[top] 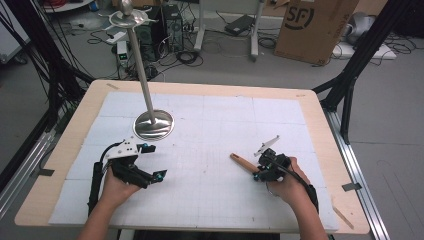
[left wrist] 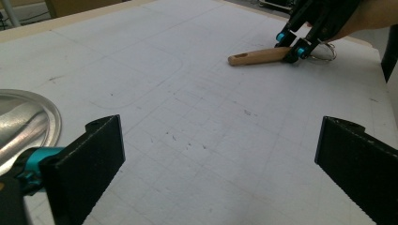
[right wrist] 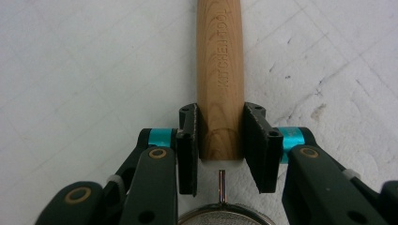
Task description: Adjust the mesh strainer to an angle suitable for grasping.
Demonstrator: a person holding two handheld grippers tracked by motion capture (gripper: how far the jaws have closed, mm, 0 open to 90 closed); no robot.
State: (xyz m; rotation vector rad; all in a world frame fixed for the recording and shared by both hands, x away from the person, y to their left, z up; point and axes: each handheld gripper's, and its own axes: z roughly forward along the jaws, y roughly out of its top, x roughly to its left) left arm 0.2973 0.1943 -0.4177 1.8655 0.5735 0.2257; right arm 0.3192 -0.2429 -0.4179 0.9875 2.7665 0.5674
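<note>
Nearest you, your left gripper (top: pixel 151 162) sits over the white gridded mat (top: pixel 210 195) on the front left of the pale wooden worktop (top: pixel 320 107), its two black jaws spread wide with nothing between them; in the left gripper view the bare mat lies in the gap. Your right gripper (right wrist: pixel 220 140) is at the front right of the mat, closed on the light brown round wooden handle (right wrist: pixel 219 70), which bears stamped lettering; each jaw presses a side of the handle near its end, where a thin metal pin leads to a round metal rim (right wrist: pixel 224 216) at the bottom edge of the right gripper view. In the high view the handle (top: pixel 241 162) lies on the mat, pointing away from your right gripper (top: pixel 260 172) toward the middle of the worktop and well apart from the left one. Farther back on the left, just beyond your left gripper, the shiny round metal base (top: pixel 154 124) of a tall metal stand rests on the mat, its pole (top: pixel 140 65) rising to a disc-shaped top (top: pixel 128 18).
</note>
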